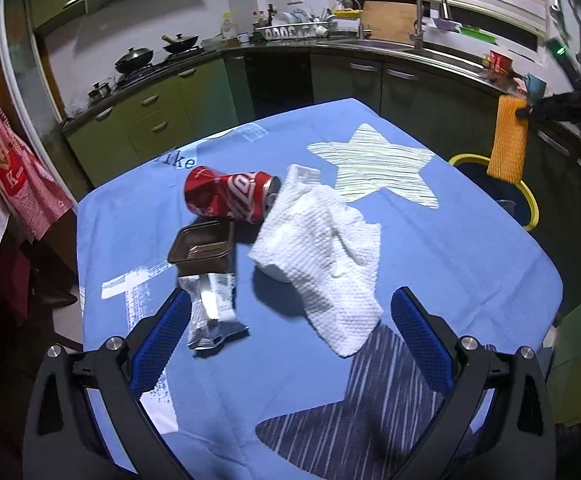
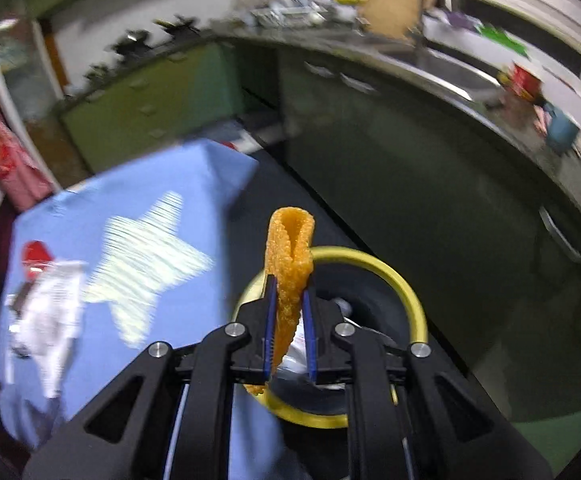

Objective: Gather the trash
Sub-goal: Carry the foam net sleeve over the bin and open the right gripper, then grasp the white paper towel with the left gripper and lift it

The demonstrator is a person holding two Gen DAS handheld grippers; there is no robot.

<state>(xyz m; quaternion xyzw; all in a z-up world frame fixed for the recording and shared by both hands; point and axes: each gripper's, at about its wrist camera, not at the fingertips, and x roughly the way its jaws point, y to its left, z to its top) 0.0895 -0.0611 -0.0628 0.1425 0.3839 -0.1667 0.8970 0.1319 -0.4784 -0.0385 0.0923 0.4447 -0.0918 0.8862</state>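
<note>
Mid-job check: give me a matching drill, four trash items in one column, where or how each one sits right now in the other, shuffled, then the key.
Items
1. foam net
2. can
3. brown tray
4. paper towel

States
A. lying on its side on the tablecloth
B. pinched in the right gripper above the yellow-rimmed bin
C. crumpled, draped against the can's top end
D. upright, on the near side of the can, beside a silver wrapper

Pairs: 1-B, 2-A, 3-D, 4-C
</note>
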